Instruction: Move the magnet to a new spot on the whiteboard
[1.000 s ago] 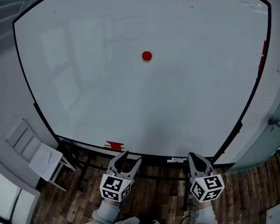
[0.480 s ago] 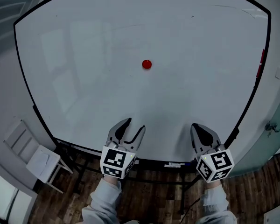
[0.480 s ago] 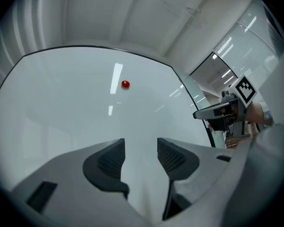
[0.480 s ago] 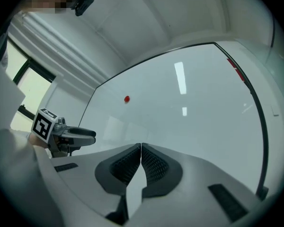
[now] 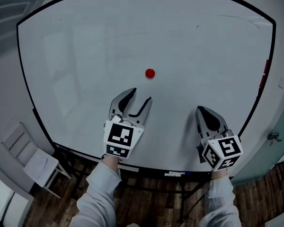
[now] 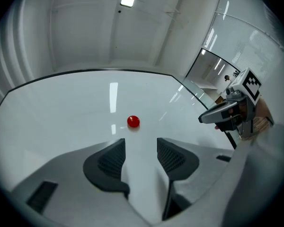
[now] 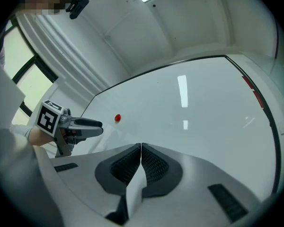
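Note:
A small round red magnet [image 5: 150,73] sticks to the large whiteboard [image 5: 85,41] near its middle. My left gripper [image 5: 138,94] is open just below it, jaws pointing up at it with a gap left to the magnet. In the left gripper view the magnet [image 6: 133,121] lies straight ahead of that gripper [image 6: 140,151], whose fingers hold nothing. My right gripper [image 5: 206,110] is shut and empty, lower right of the magnet. The right gripper view shows its own tips [image 7: 140,148] pressed together and the magnet [image 7: 117,118] far to the left.
A black frame borders the whiteboard, with a red strip [image 5: 264,74] on its right edge. A white chair [image 5: 31,157] stands at lower left on the wooden floor [image 5: 146,207]. The board's black stand bars [image 5: 170,176] run below its bottom edge.
Both grippers have risen from below the board's bottom edge up over its surface. The left one has closed in on the magnet. The magnet has kept its place on the board.

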Demonstrator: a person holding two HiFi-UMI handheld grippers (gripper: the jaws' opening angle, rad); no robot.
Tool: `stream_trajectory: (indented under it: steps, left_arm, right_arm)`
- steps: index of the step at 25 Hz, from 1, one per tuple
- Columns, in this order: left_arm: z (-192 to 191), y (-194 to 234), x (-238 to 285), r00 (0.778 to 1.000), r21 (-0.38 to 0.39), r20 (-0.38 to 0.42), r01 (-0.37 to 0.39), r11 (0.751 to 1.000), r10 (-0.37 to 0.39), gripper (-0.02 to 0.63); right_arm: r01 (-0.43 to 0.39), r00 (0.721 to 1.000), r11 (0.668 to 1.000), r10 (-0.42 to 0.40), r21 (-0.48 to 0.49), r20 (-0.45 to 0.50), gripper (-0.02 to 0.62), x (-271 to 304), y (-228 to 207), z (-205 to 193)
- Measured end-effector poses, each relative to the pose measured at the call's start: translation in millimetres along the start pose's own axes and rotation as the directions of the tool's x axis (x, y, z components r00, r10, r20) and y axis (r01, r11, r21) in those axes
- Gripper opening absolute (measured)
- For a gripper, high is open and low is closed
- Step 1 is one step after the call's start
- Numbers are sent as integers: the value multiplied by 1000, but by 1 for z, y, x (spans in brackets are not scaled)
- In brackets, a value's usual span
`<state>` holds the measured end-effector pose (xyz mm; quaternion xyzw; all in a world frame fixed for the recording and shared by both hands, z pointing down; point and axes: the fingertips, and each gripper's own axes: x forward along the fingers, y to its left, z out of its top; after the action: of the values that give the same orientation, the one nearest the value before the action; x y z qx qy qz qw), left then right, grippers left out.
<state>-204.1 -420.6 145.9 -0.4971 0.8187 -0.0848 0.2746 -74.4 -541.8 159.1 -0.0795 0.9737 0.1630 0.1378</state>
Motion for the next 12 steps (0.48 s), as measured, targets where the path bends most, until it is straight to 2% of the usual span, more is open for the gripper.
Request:
stream_trajectory:
  steps: [6, 12]
  left_arm:
    - [31, 11, 22, 998, 59, 60, -19, 998, 16, 213]
    - [46, 11, 40, 996, 104, 84, -33, 994, 25, 212]
  right_arm:
    - [11, 999, 1000, -10, -26, 43, 28, 13, -13, 24]
    - [-5, 997, 1000, 4, 4, 73, 28, 14, -17, 32]
